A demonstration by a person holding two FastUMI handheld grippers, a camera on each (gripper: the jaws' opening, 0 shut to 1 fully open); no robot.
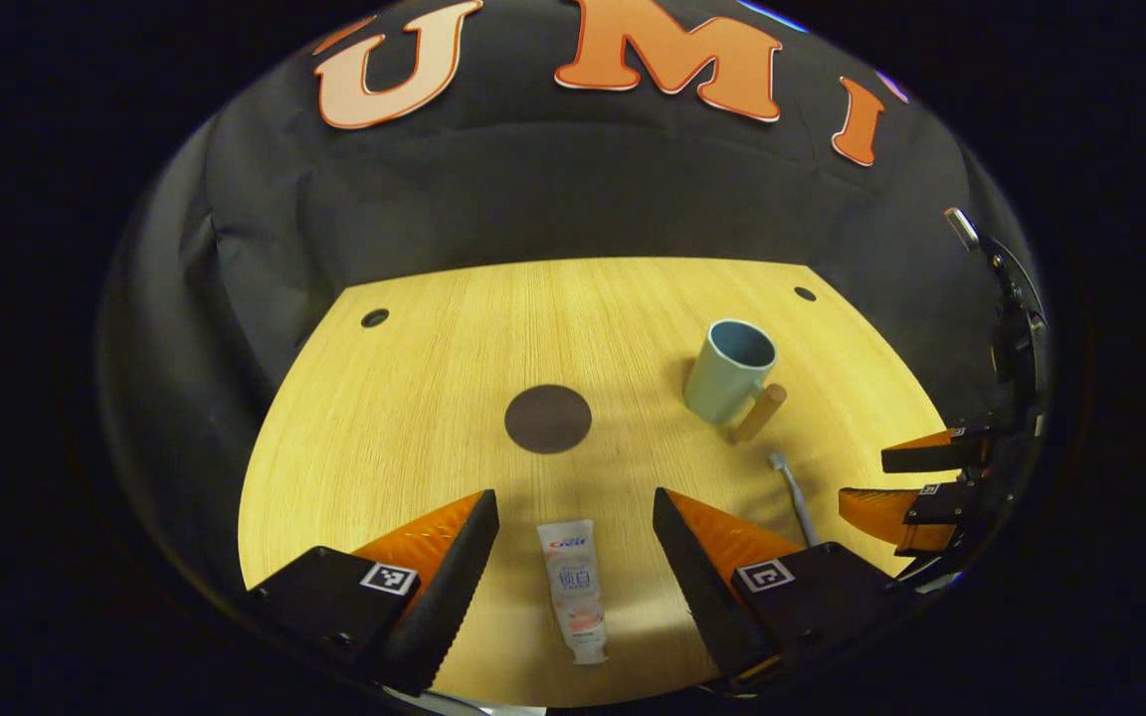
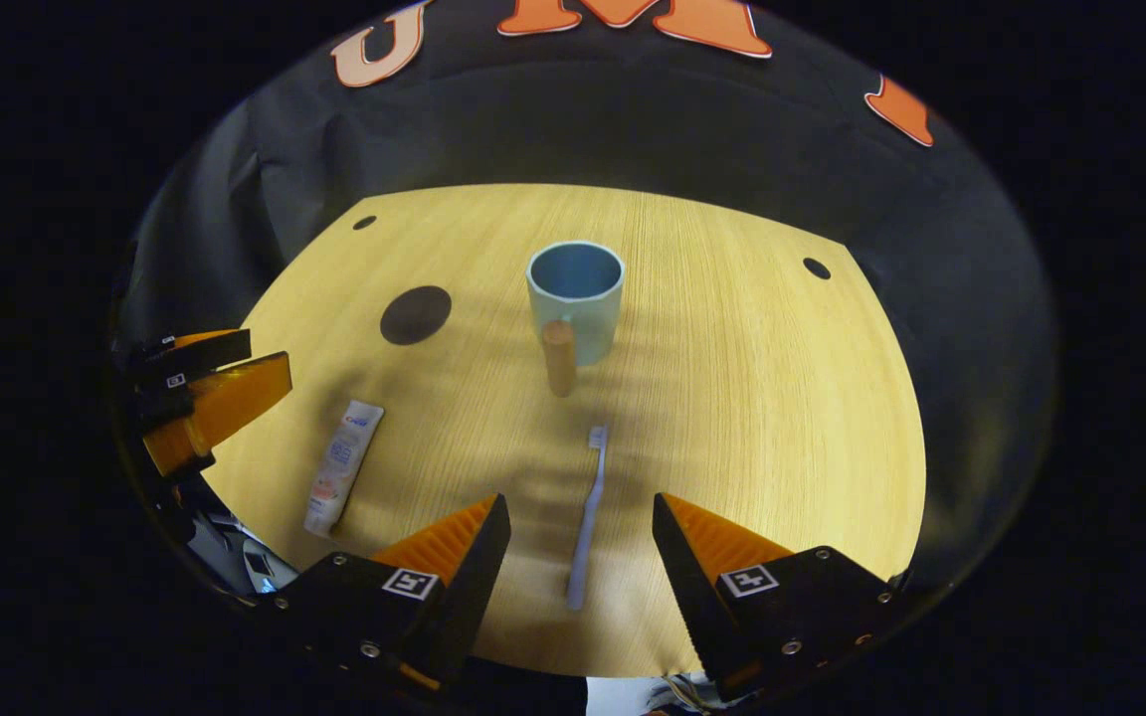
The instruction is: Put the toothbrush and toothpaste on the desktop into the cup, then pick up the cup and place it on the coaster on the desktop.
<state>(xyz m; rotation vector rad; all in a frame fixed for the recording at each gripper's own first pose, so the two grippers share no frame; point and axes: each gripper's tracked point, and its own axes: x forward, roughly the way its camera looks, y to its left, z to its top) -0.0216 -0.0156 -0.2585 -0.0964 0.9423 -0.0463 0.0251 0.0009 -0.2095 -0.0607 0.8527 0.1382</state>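
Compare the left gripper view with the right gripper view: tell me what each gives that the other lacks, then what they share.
Left gripper view: the toothpaste lies between the fingers of the open left gripper; the lower end of the toothbrush hides behind one finger. Right gripper view: the whole toothbrush lies between the fingers of the open right gripper, and the cup turns its handle to the camera. Shared: empty cup, dark round coaster, wooden desktop.

Surface [image 2: 752, 418]: pale yellow wood, fine straight grain, small dark holes near the far corners. Cup [image 2: 575, 298]: light blue-green outside, deeper blue inside; handle [image 2: 559, 356] tan wood. Coaster [image 2: 415, 314]: plain dark brown disc. Toothpaste [image 2: 342, 465]: white tube, red-and-blue logo, pinkish print low down. Toothbrush [image 2: 588, 517]: pale blue-grey, white bristles.
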